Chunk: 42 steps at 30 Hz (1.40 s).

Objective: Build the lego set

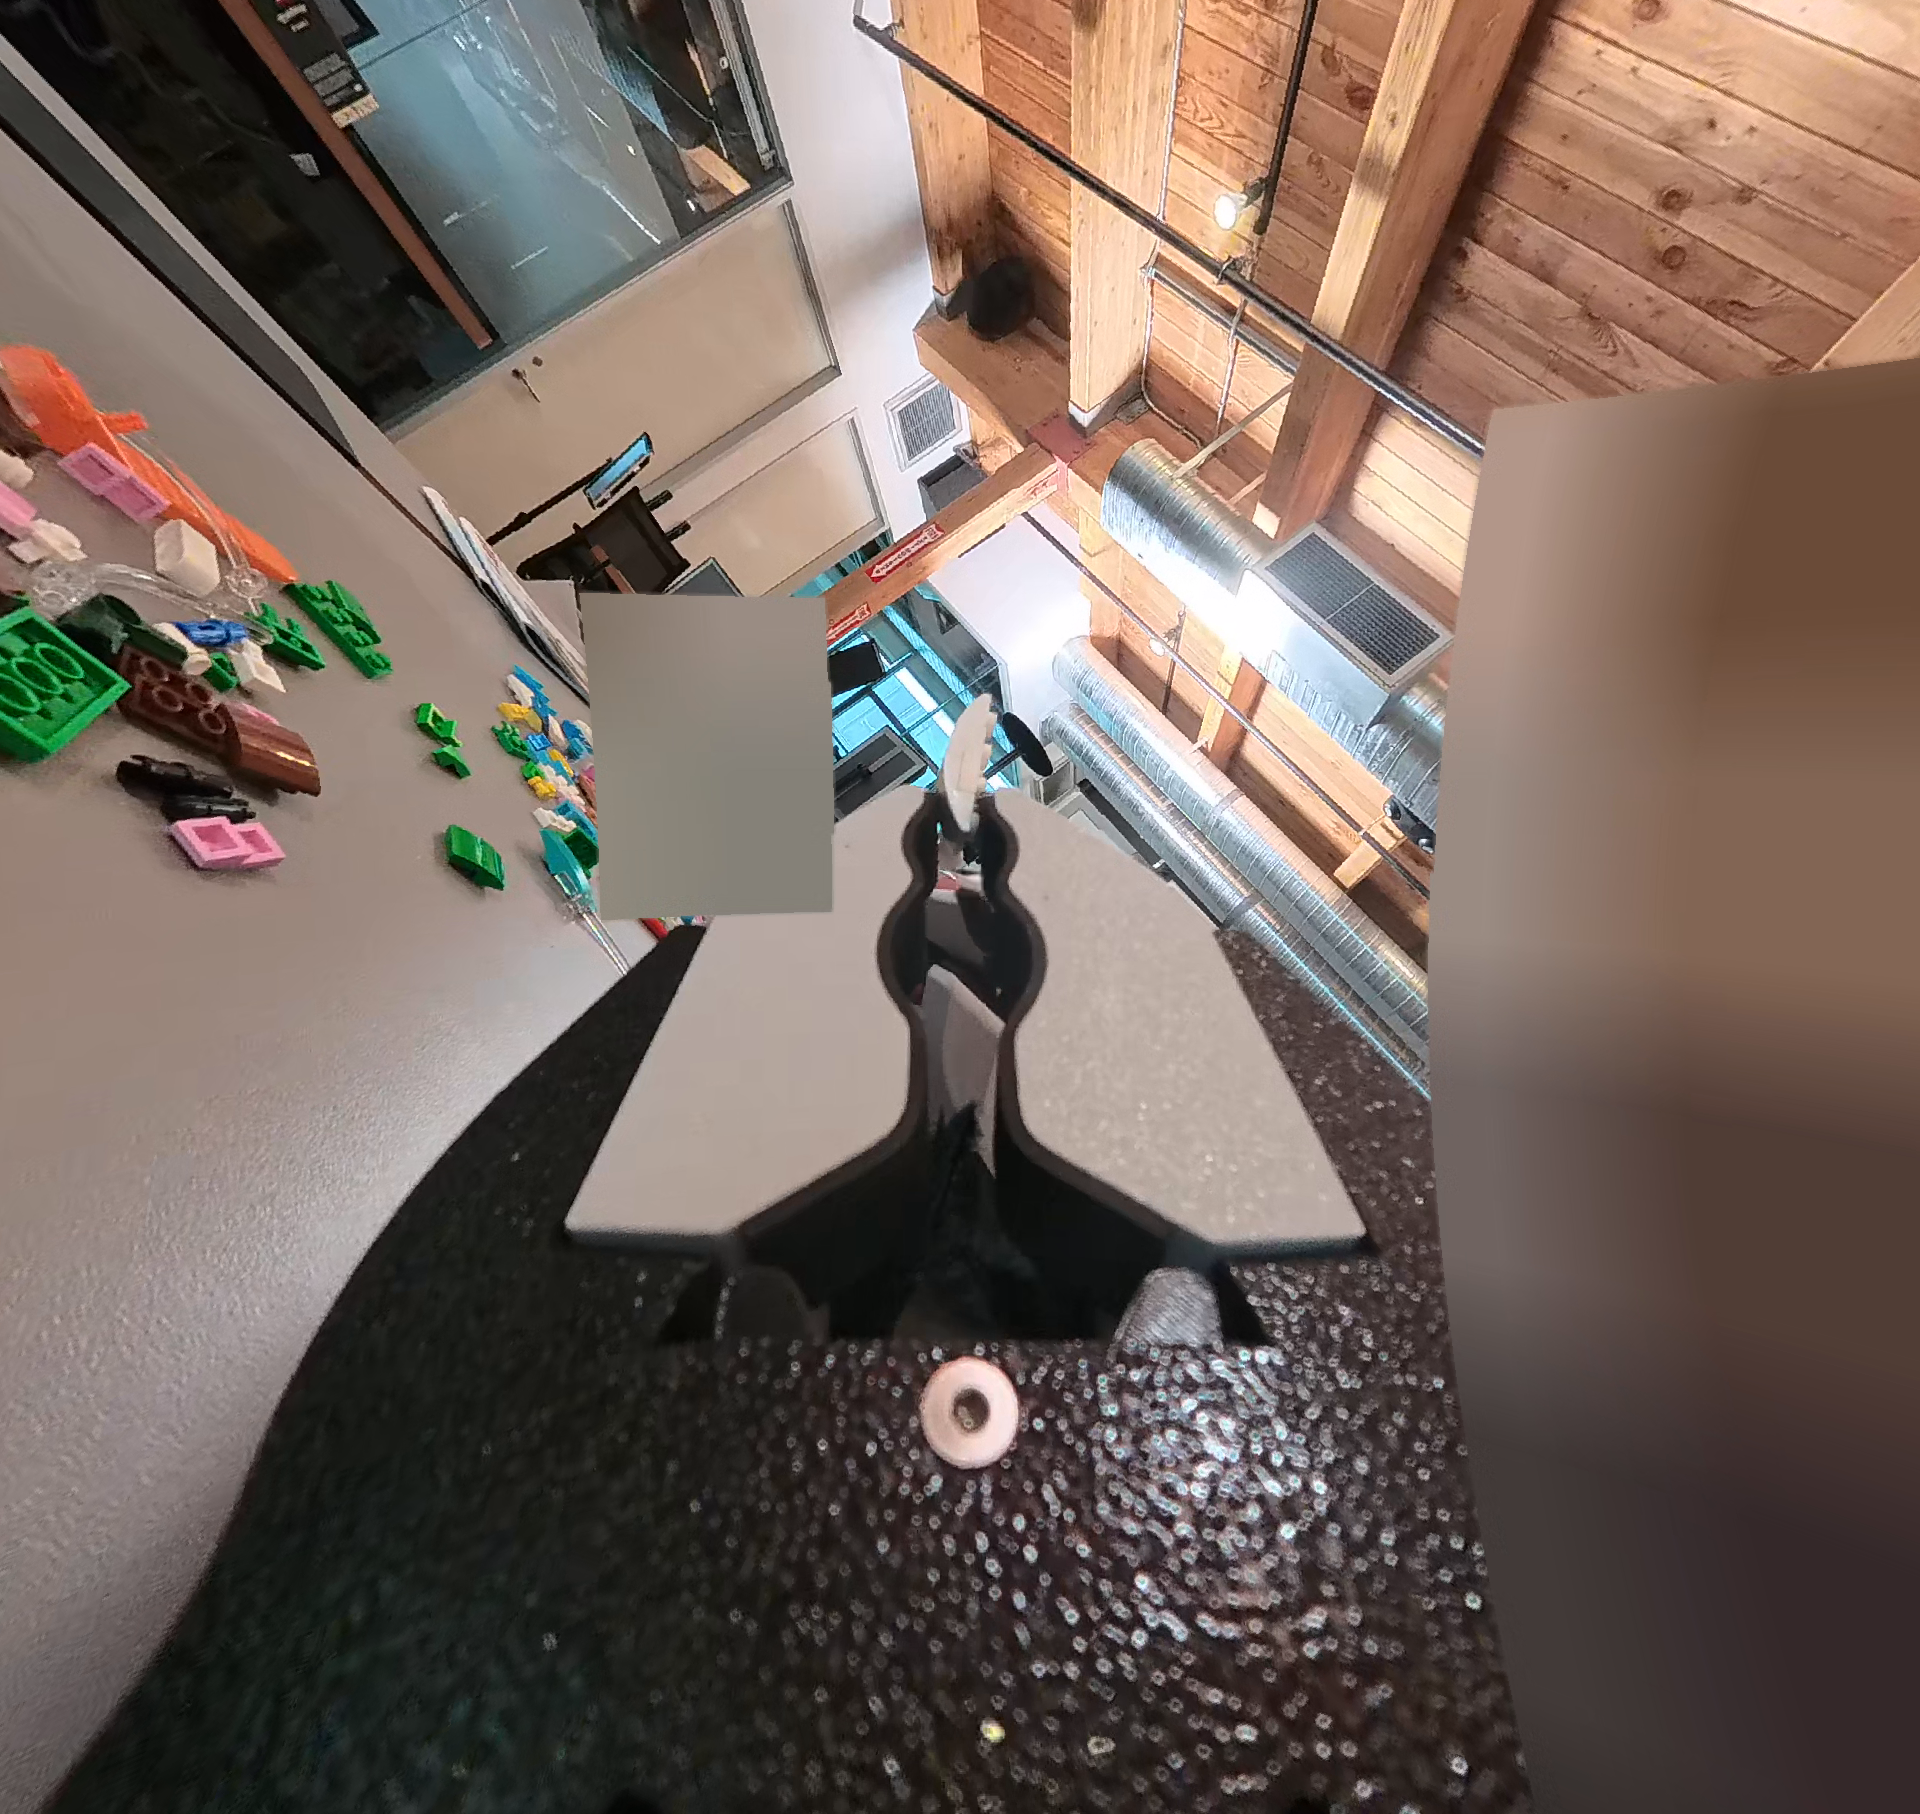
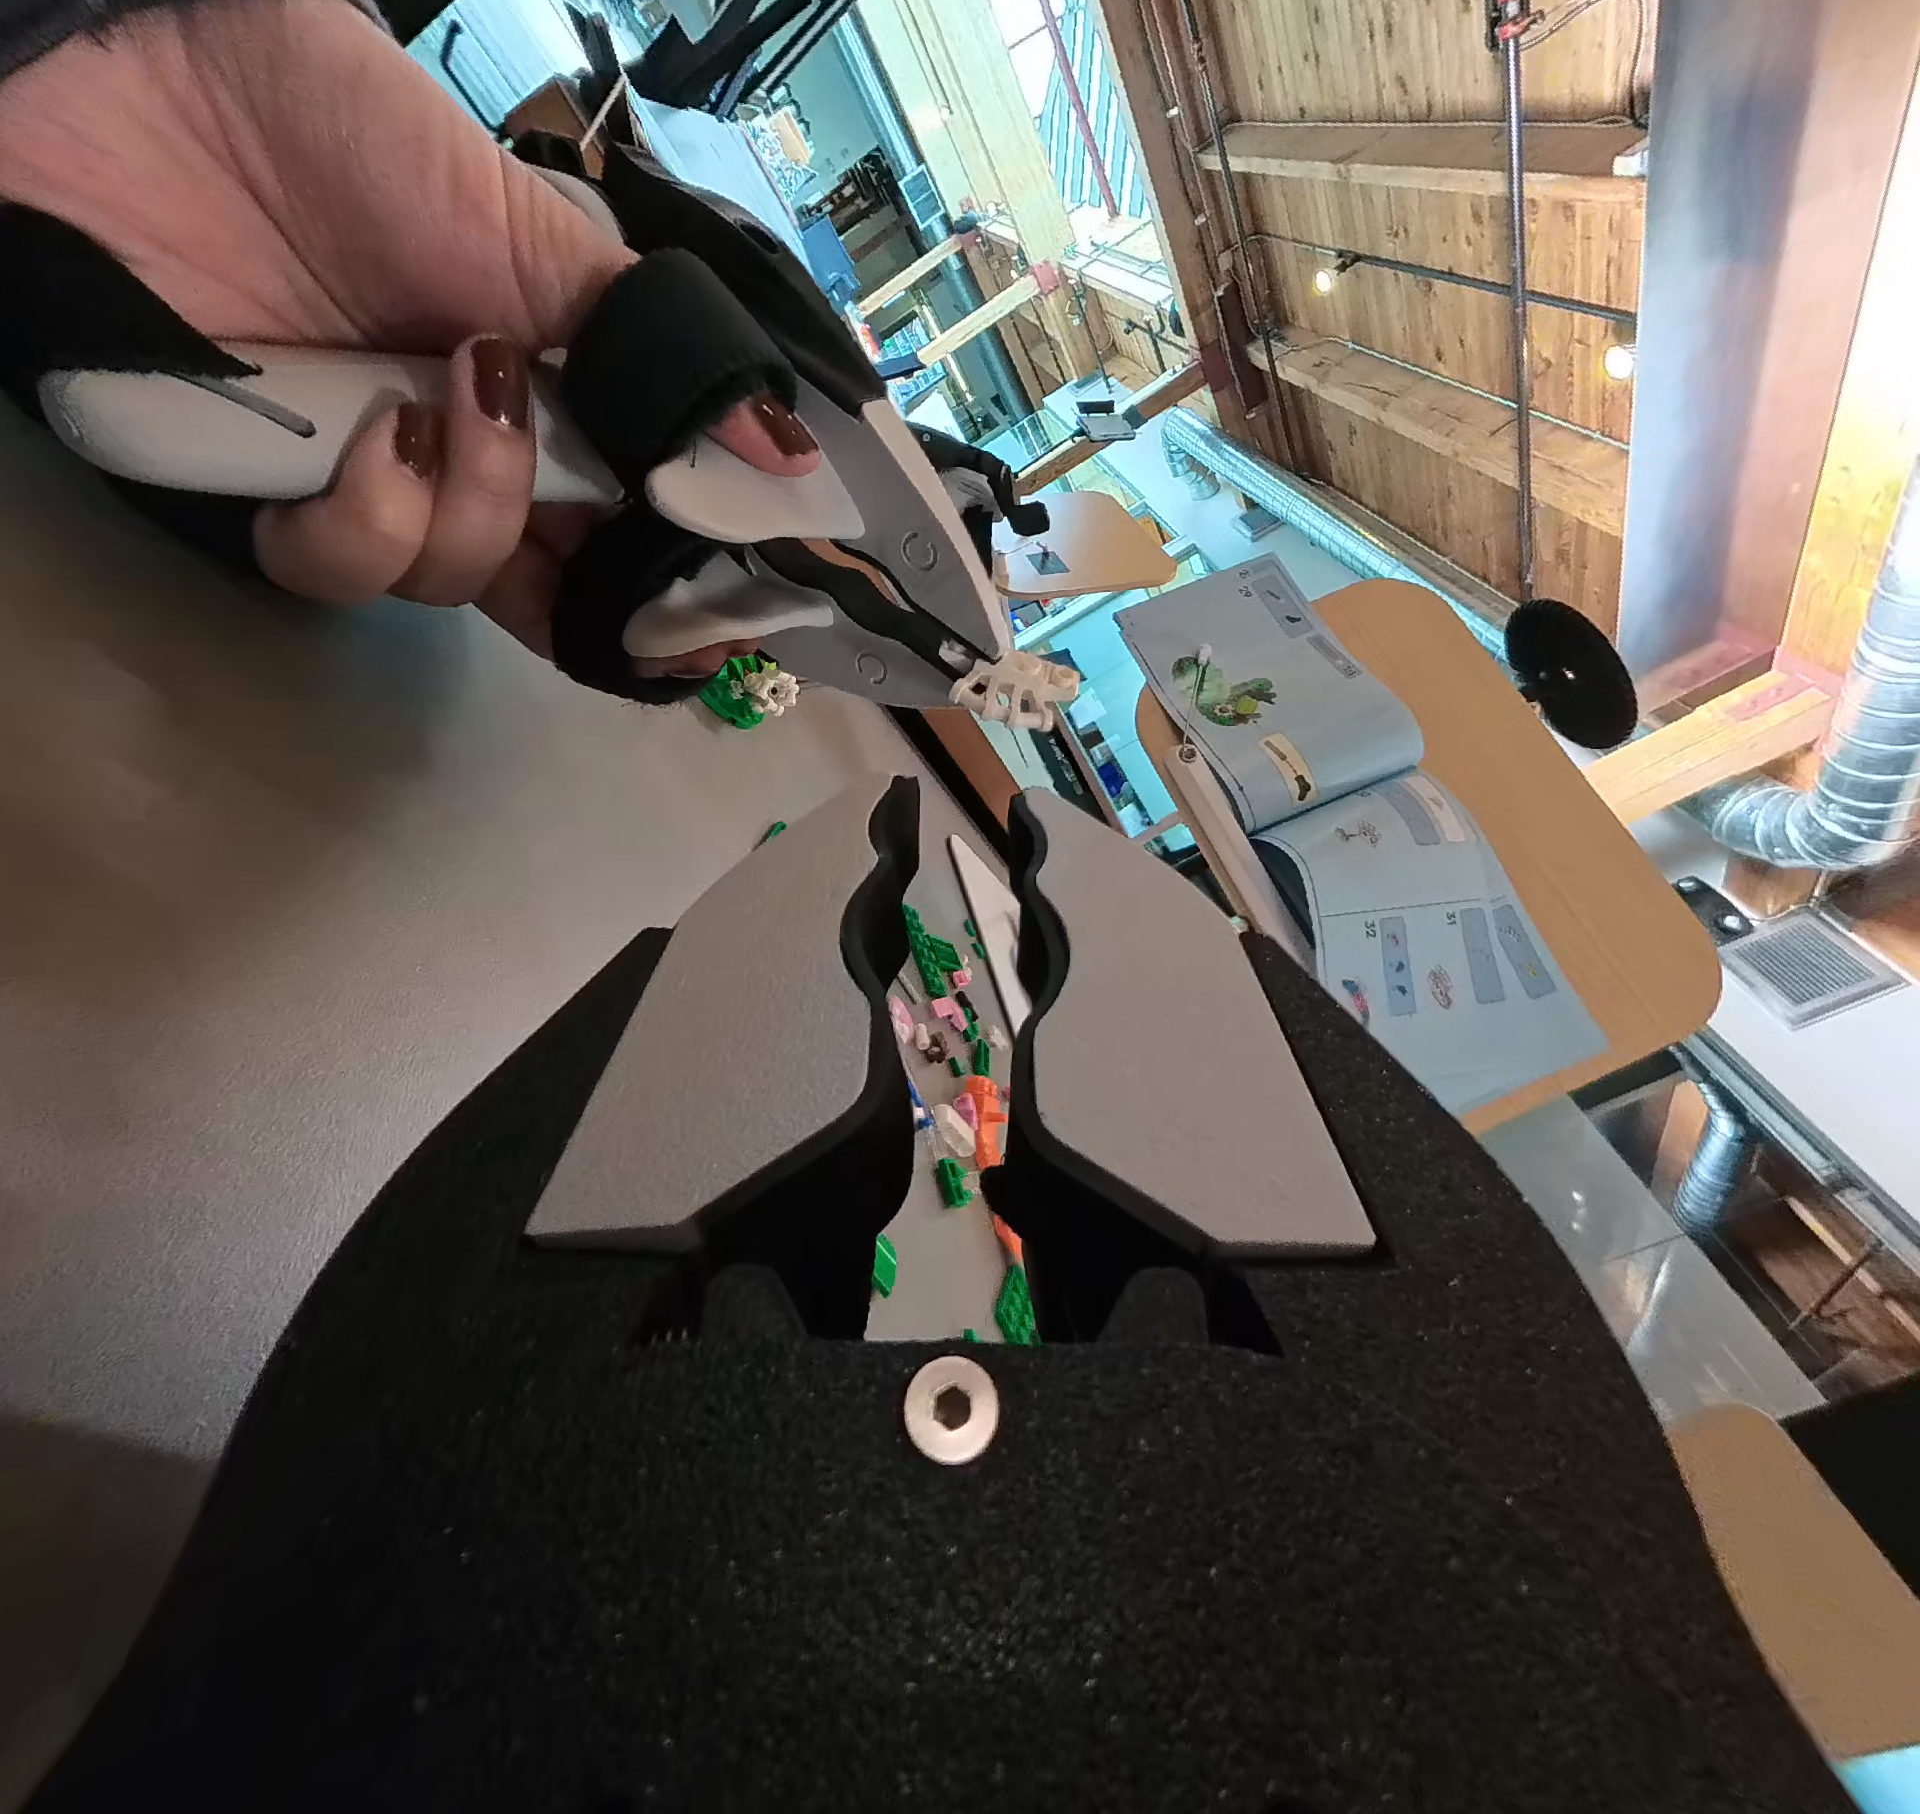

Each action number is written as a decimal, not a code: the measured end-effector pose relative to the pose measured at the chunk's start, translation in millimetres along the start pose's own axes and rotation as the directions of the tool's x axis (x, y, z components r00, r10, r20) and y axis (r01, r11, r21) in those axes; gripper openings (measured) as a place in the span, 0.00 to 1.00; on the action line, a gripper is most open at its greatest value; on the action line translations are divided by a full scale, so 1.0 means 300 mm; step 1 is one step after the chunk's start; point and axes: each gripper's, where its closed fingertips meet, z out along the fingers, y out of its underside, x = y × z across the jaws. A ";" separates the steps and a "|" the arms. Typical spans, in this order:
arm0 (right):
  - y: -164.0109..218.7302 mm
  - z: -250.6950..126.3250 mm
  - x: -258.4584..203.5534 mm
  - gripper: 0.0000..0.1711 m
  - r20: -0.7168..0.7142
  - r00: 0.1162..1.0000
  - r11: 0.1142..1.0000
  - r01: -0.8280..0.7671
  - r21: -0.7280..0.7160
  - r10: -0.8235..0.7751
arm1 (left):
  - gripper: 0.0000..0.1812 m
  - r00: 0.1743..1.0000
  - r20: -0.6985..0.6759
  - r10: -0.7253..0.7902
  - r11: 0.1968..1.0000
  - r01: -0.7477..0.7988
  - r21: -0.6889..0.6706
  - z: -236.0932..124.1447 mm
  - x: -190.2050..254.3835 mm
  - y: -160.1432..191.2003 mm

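My left gripper [image 1: 961, 814] is shut on a small white lattice Lego piece [image 1: 966, 756] and is raised off the grey table [image 1: 260, 1037], pointing up towards the ceiling. In the right wrist view a hand holds this left gripper [image 2: 971, 668], with the white piece [image 2: 1013, 696] sticking out of its tips. My right gripper [image 2: 961, 808] is open and empty, just below and apart from that piece. Loose Lego pieces [image 2: 956, 1068] lie on the table behind its fingers. A green plate [image 1: 42, 684], brown bricks [image 1: 208, 715] and pink pieces [image 1: 223, 839] lie at the left.
An open instruction booklet [image 2: 1351, 829] rests on a wooden stand [image 2: 1558, 829] to the right. A small green build with white flowers [image 2: 753, 689] sits under the hand. An orange piece [image 1: 125, 455] and small mixed pieces [image 1: 551, 756] lie on the table.
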 end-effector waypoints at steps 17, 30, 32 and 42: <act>-0.012 0.040 0.043 0.15 0.243 0.425 0.438 -0.899 0.003 0.872 | 0.03 1.000 -0.027 -0.012 1.000 0.012 -0.006 -0.001 0.009 0.002; -0.005 0.018 0.071 0.14 0.235 0.436 0.432 -0.899 0.073 0.869 | 0.04 1.000 -0.027 -0.015 1.000 0.015 -0.006 -0.002 0.009 0.002; -0.004 0.023 0.065 0.14 0.236 0.437 0.436 -0.898 0.059 0.868 | 0.04 1.000 -0.027 -0.014 1.000 0.014 -0.007 -0.002 0.009 0.002; -0.003 0.047 0.052 0.15 0.262 0.254 0.263 -0.965 0.001 0.931 | 0.04 1.000 -0.025 -0.011 1.000 0.011 -0.007 -0.001 0.008 0.003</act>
